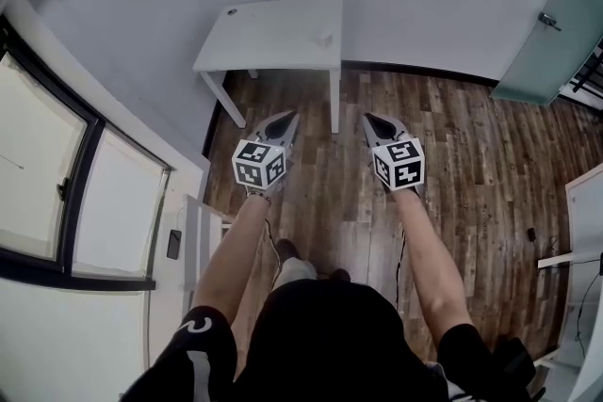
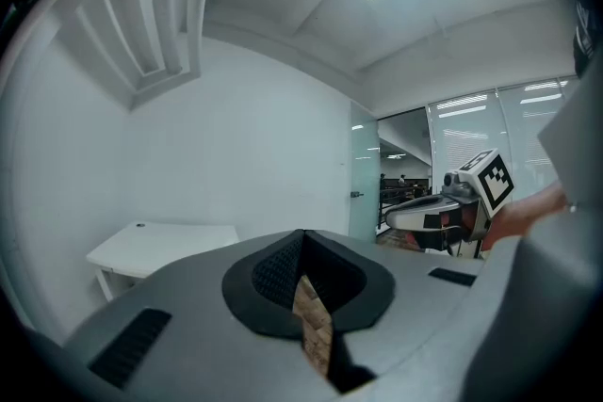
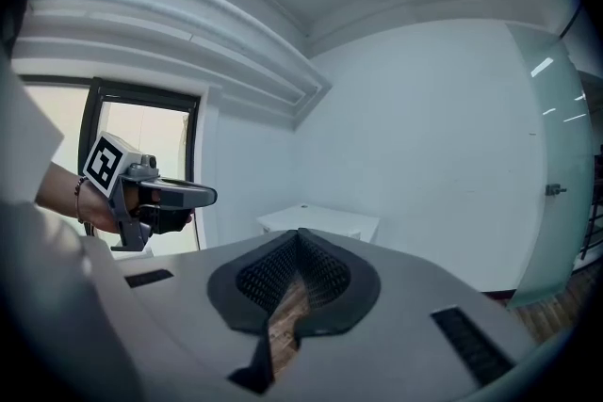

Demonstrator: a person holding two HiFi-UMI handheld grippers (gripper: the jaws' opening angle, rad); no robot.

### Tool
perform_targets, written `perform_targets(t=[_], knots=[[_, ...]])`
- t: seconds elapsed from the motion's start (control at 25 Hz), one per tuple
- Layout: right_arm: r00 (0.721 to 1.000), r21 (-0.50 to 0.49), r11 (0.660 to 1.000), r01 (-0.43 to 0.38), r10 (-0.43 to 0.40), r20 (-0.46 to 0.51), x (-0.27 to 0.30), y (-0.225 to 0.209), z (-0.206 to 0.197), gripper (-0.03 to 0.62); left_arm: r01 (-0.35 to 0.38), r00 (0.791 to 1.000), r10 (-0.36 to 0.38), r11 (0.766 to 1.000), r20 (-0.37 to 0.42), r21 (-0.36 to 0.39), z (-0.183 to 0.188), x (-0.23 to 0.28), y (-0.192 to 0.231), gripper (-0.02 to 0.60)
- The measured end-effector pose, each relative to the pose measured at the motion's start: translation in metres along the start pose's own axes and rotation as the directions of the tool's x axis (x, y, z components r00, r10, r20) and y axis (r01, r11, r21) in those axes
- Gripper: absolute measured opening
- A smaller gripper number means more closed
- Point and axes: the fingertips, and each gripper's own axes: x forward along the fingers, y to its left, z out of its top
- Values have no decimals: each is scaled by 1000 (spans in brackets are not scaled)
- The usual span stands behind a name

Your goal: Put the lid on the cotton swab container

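Observation:
A white table (image 1: 273, 33) stands against the far wall. On its left corner lies a small round lid (image 1: 231, 12), and near its right front edge stands a small pale container (image 1: 325, 40). Both grippers are held side by side over the wooden floor, short of the table and pointing at it. My left gripper (image 1: 288, 118) is shut with nothing between its fingers, its tips meeting in the left gripper view (image 2: 302, 235). My right gripper (image 1: 370, 119) is shut and empty too (image 3: 300, 233). Each gripper view shows the other gripper beside it, the right gripper (image 2: 443, 214) and the left gripper (image 3: 170, 196).
A window wall (image 1: 57, 184) runs along the left with a low white ledge (image 1: 193, 231) beneath it. A glass door (image 1: 542, 24) is at the far right. White furniture edges (image 1: 584, 212) stand at the right. The person's legs and shoes (image 1: 292, 264) are below the grippers.

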Motion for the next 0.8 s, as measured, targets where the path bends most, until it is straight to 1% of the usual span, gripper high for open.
perform_targets(t=[0.2, 0.44, 0.6, 0.8], knots=[[1000, -2, 1000, -1, 1, -9, 1, -1, 0, 14, 9, 1000, -9, 1000, -8, -2, -3, 4, -4, 25], [1000, -3, 1000, 4, -4, -18, 17, -10, 0, 14, 36, 999, -36, 999, -10, -6, -10, 23, 3, 25], [999, -8, 1000, 16, -16, -36, 38, -21, -4, 14, 51, 999, -51, 999, -12, -10, -13, 47, 22, 25], [998, -19, 1000, 25, -26, -63, 73, -39, -7, 14, 62, 998, -62, 998, -14, -26, -13, 84, 56, 25]])
